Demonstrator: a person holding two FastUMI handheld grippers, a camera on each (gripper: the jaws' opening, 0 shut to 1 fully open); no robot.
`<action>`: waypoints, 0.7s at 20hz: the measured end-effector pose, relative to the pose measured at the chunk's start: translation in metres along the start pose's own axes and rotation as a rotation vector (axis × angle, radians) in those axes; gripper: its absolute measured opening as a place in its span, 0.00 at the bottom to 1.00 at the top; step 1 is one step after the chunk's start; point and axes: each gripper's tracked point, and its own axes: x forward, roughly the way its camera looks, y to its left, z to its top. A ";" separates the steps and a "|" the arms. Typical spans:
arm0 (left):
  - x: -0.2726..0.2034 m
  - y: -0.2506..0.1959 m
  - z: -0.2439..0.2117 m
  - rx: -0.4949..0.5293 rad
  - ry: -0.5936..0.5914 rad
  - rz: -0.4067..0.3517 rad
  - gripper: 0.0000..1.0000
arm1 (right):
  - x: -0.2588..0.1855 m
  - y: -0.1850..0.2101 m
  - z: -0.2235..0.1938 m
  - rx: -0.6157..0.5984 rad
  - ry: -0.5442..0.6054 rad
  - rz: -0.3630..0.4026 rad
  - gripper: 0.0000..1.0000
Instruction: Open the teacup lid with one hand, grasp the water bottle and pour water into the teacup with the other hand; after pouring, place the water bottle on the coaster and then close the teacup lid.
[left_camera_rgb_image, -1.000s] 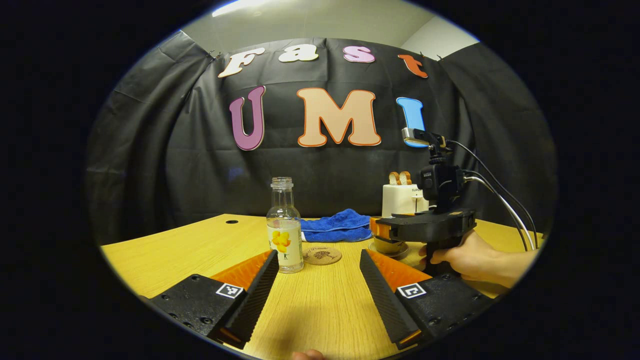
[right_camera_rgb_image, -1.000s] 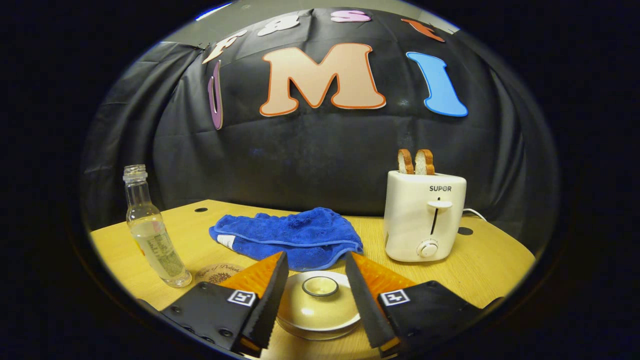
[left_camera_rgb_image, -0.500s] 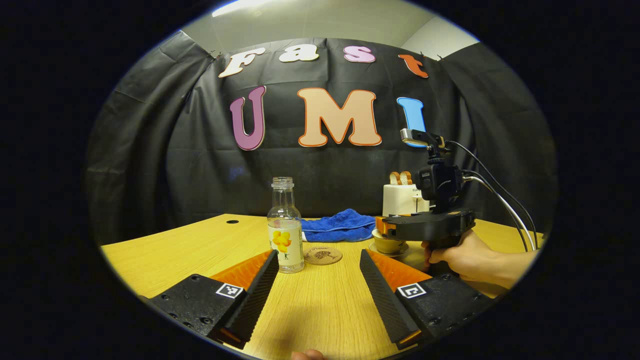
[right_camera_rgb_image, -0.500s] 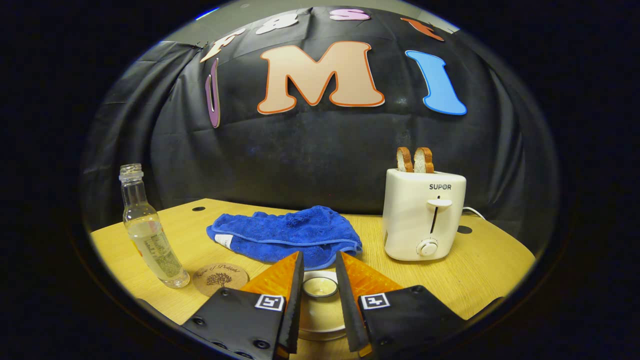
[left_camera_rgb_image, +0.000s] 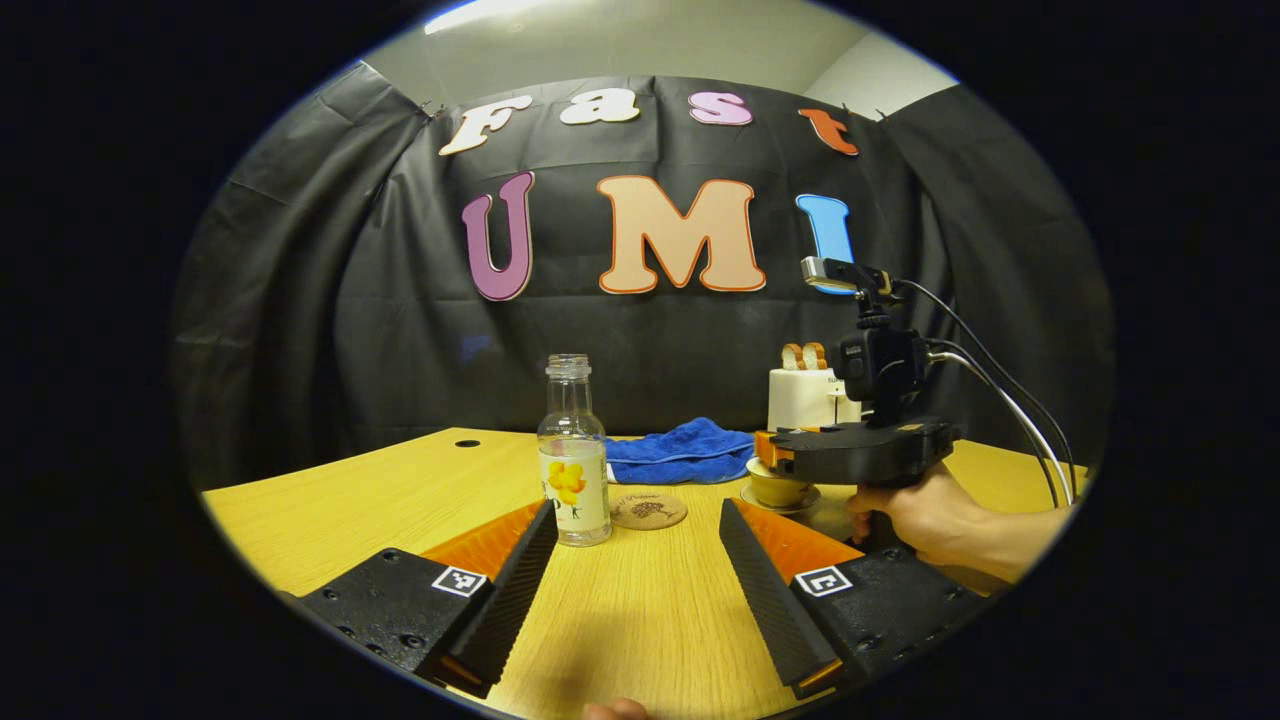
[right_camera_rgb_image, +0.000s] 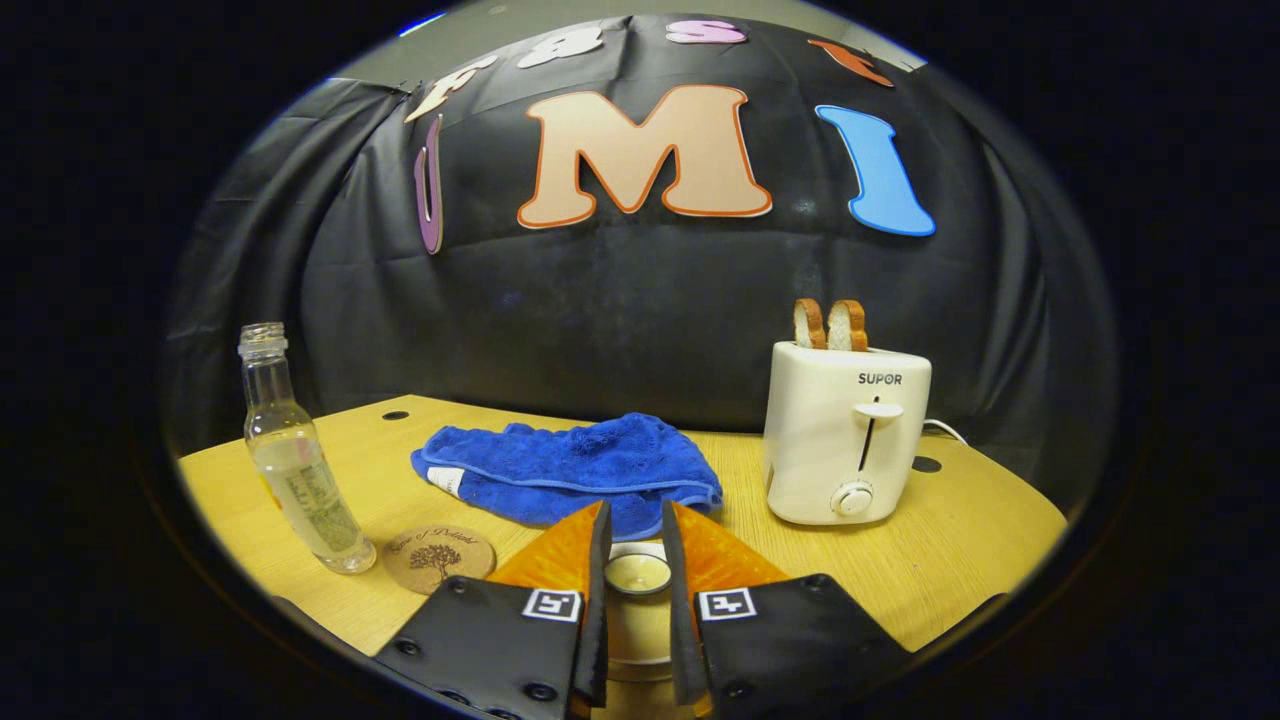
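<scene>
Nearest on the light wooden table (left_camera_rgb_image: 330, 500), the left gripper (left_camera_rgb_image: 640, 560) holds its fingers wide open over bare wood. Just beyond them stands the uncapped water bottle (left_camera_rgb_image: 573, 455), upright, with the round coaster (left_camera_rgb_image: 648, 510) beside it. To the right, the right gripper (right_camera_rgb_image: 632, 575) has its fingers closed on the knob of the teacup lid (right_camera_rgb_image: 637, 572). Farther back lie a blue towel (right_camera_rgb_image: 570, 475) and a white toaster (right_camera_rgb_image: 845, 430), before the black cloth wall (right_camera_rgb_image: 620, 330).
</scene>
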 end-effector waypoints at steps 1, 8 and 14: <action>0.000 0.000 0.000 0.000 0.000 0.001 0.95 | -0.002 0.001 0.002 -0.002 -0.018 0.007 0.28; -0.001 0.004 0.000 0.000 0.001 0.017 0.95 | -0.016 -0.003 0.016 0.031 -0.118 0.016 0.28; 0.000 0.013 -0.001 0.002 0.005 0.059 0.96 | -0.055 -0.011 0.014 0.028 -0.124 0.036 0.28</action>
